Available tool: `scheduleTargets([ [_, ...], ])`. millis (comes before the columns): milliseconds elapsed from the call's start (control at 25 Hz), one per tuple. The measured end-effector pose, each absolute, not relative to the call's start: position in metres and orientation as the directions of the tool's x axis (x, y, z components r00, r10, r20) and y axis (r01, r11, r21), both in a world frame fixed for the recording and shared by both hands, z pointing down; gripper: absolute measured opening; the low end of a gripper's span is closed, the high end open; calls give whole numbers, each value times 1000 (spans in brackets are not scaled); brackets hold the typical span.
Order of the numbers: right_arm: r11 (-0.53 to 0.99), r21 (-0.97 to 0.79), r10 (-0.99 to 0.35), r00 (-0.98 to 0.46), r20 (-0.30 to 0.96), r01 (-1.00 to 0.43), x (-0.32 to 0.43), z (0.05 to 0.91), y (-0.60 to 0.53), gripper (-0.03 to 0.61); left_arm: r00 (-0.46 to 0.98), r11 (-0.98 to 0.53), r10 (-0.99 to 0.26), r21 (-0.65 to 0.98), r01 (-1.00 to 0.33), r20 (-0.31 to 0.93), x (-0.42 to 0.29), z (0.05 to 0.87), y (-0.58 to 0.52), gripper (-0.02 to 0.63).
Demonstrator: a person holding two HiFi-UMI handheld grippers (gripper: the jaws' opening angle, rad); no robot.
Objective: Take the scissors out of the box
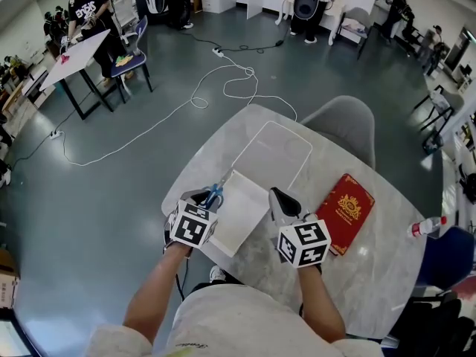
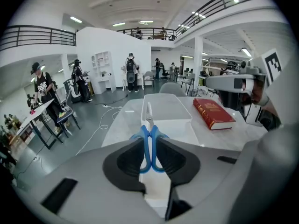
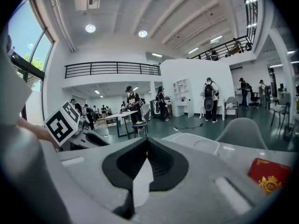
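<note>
One scissors (image 2: 148, 141), one box (image 1: 291, 131), one red book (image 1: 344, 213), one bottle (image 1: 425, 227)

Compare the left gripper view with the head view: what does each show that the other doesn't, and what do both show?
Only the left gripper view: the left gripper with its jaws closed on the blue handles of the scissors, blades pointing away, and the balcony railing.
Only the head view: the person's forearms, the bottle at the right edge of the table, and the right gripper at the right edge of the box.
Both: scissors, box, red book, grey chair, right gripper.
</note>
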State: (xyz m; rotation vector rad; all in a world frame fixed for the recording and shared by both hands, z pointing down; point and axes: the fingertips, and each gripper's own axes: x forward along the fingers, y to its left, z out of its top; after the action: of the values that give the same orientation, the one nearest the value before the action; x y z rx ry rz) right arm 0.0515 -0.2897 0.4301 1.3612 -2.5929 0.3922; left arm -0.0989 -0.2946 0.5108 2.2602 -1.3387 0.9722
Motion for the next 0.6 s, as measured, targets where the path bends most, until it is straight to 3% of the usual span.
scheduleTargets([
  [600,530,-101,-809,-537,239,-842,62,402,-291,5,407,-468,-791,-22,-884,456,-85,418,-319,81],
])
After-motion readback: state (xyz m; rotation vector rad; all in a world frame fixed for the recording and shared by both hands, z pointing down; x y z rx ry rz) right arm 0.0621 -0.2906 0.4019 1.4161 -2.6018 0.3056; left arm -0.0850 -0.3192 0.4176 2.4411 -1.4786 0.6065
